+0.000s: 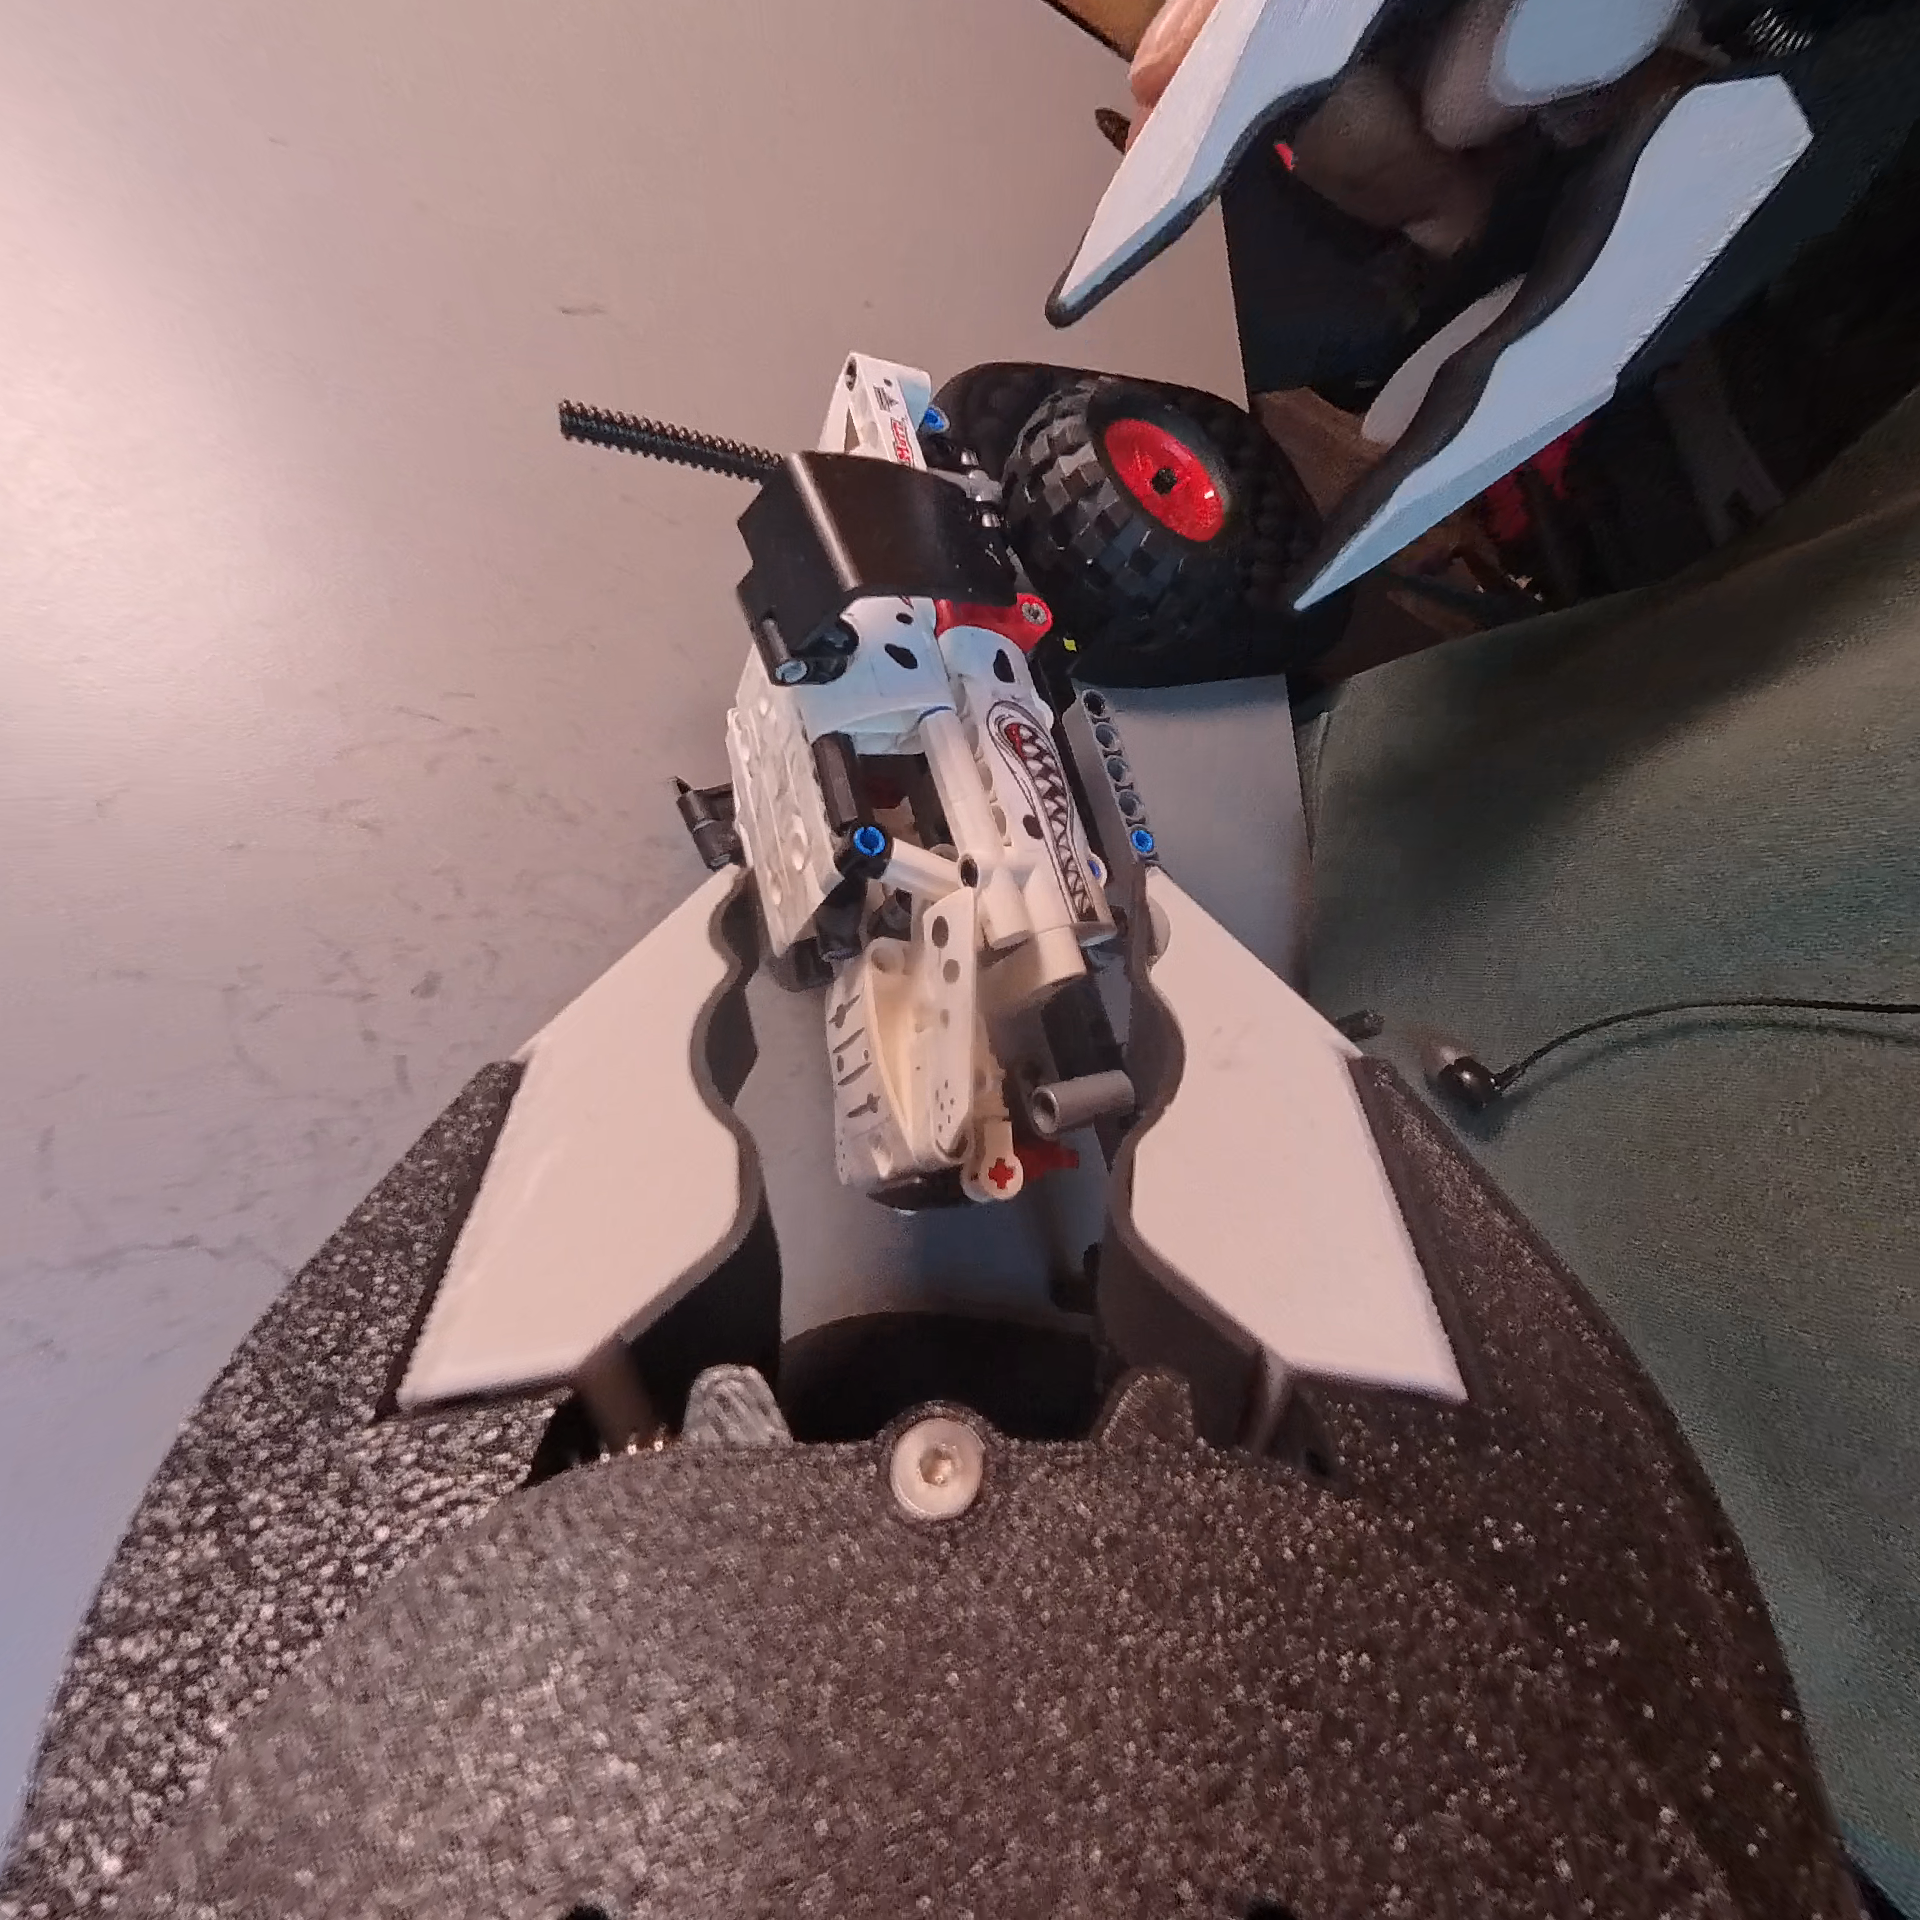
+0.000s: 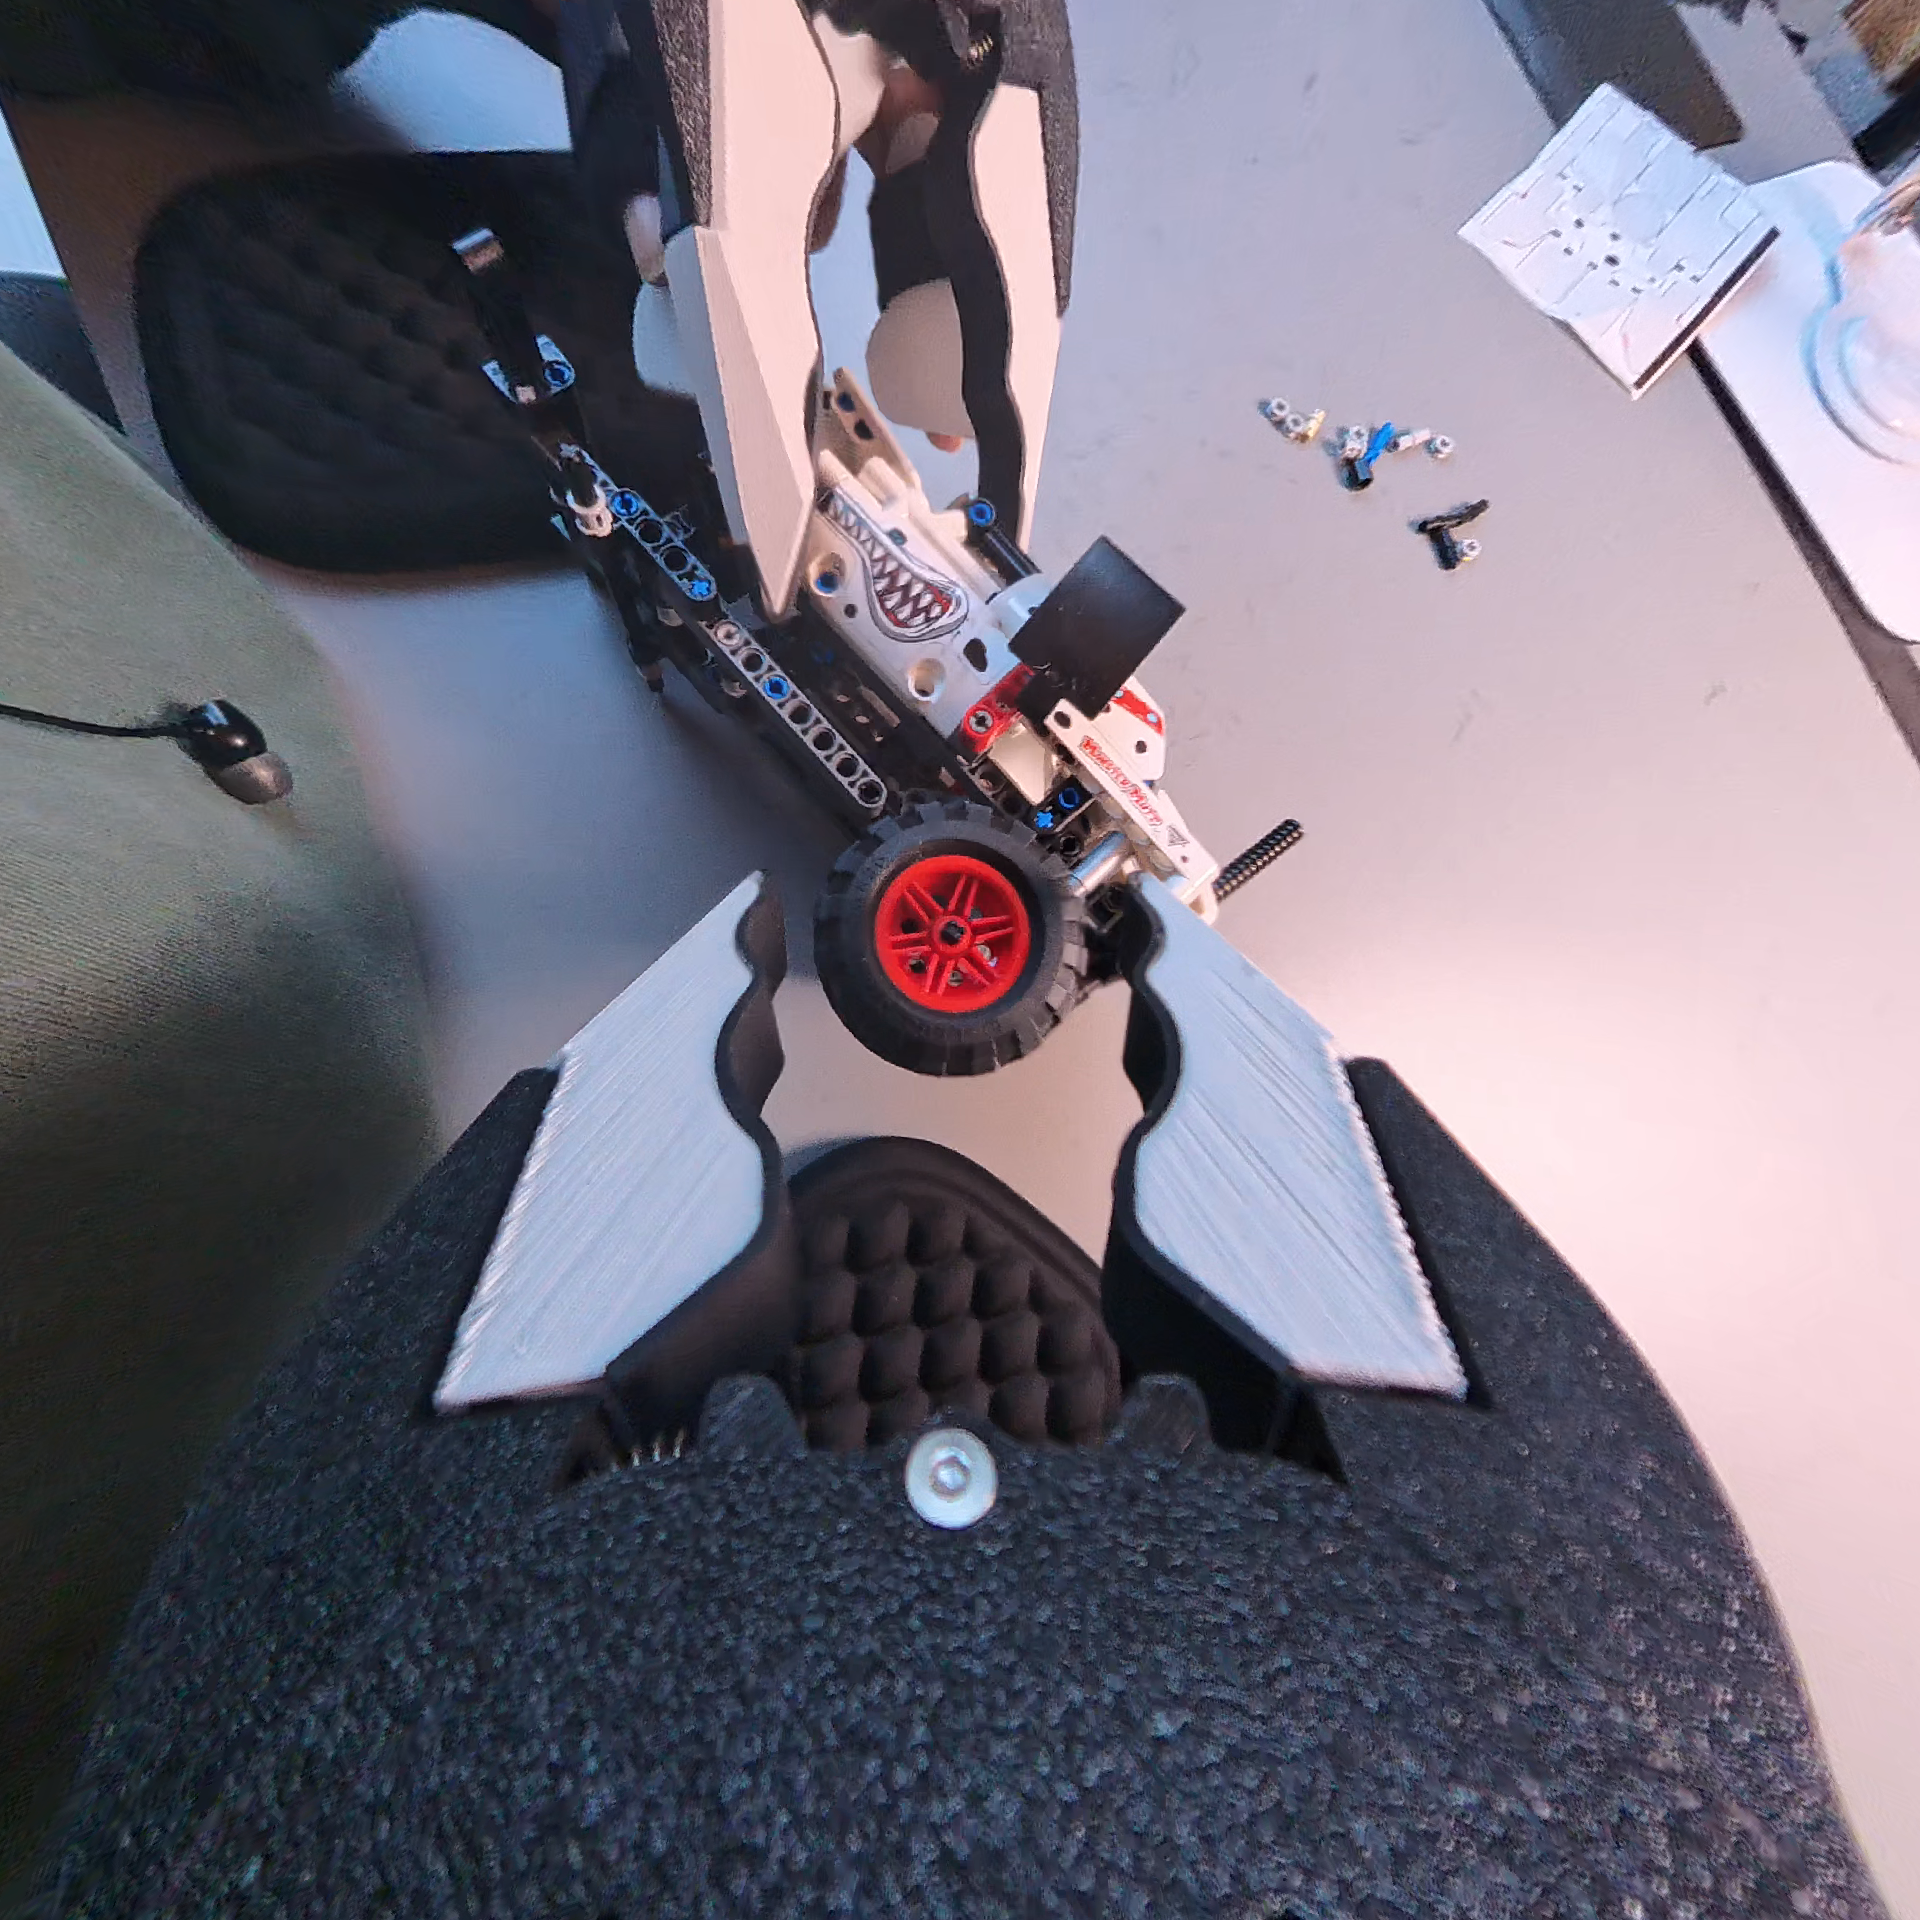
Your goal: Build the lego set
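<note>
My left gripper has its two white fingers closed around the model's body, gripping it from both flanks. My right gripper sits with jaws spread wide, one fingertip touching the model's end, the other free beside the wheel. The two grippers face each other, tips near.

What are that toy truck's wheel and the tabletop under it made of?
The wheel: a black tyre that looks like soft matte rubber, judging by its knobbly tread, on a glossy red rim, probably hard plastic. The tabletop: smooth, pale grey, faintly scuffed, likely laminate or painted board; the pictures cannot settle which.
</note>
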`<state>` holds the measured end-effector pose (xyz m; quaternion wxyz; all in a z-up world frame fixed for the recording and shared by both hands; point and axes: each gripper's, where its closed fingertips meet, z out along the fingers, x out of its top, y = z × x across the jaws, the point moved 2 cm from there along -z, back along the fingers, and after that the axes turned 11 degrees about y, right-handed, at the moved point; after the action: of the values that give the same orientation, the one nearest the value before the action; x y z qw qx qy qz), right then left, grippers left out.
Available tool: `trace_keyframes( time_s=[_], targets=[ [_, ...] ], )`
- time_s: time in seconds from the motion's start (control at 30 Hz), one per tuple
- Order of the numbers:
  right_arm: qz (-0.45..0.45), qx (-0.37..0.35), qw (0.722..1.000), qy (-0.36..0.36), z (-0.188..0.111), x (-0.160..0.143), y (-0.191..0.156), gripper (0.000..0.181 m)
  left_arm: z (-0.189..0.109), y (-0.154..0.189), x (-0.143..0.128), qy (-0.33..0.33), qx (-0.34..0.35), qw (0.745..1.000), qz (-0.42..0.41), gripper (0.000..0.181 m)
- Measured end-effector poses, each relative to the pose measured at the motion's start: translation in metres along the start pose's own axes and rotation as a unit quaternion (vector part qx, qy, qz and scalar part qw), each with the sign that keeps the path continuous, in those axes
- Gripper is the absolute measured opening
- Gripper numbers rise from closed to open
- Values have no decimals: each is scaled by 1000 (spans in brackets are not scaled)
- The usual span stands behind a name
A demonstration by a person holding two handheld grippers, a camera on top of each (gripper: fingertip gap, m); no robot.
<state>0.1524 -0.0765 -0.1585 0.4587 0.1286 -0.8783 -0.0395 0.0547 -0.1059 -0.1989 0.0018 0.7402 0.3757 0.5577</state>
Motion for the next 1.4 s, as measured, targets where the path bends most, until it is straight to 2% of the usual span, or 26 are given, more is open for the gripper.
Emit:
trace_keyframes(
  time_s=[0.13, 0.23, 0.4, 0.53, 0.6, 0.7, 0.83, 0.9, 1.03, 1.13, 1.27, 1.4],
  targets=[
    [-18, 0, 999, -30, 1, -8, 1, 54, -18, -1, 2, 10, -8, 1000, -3, 72],
    [6, 7, 1000, -21, 5, -12, 0, 52, -32, -6, -1, 13, 11, 1000, 3, 73],
    [2, 4, 1000, -18, 6, -12, 1, 52, -55, -8, -5, 60, 34, 997, -22, 65],
    [14, -25, 1000, 10, 9, -12, 5, 53, -43, -1, -23, 21, 35, 999, -7, 64],
    [16, -54, 998, 16, 8, -14, 14, 53, -32, -4, -24, 9, 52, 998, 17, 56],
    [8, -111, 994, 12, 4, -21, 34, 52, -18, -10, -13, 15, 55, 998, 35, 46],
    [-6, -159, 987, 17, -3, -29, 59, 49, -3, -32, 8, 1, 67, 995, 76, 43],
    [-17, -176, 984, 29, -4, -33, 70, 39, 3, -44, 18, -5, 67, 993, 96, 30],
    [12, -179, 983, 50, -6, -43, 86, 58, 14, -68, 36, -26, 75, 988, 129, 28],
    [31, -182, 980, 75, -10, -46, 95, 57, 15, -87, 49, -48, 83, 982, 165, 26],
    [44, -210, 971, 102, -13, -49, 113, 59, 13, -115, 64, -59, 81, 981, 166, 26],
    [81, -223, 964, 123, -2, -54, 135, 56, 11, -139, 75, -52, 95, 980, 168, 26]
  ],
)
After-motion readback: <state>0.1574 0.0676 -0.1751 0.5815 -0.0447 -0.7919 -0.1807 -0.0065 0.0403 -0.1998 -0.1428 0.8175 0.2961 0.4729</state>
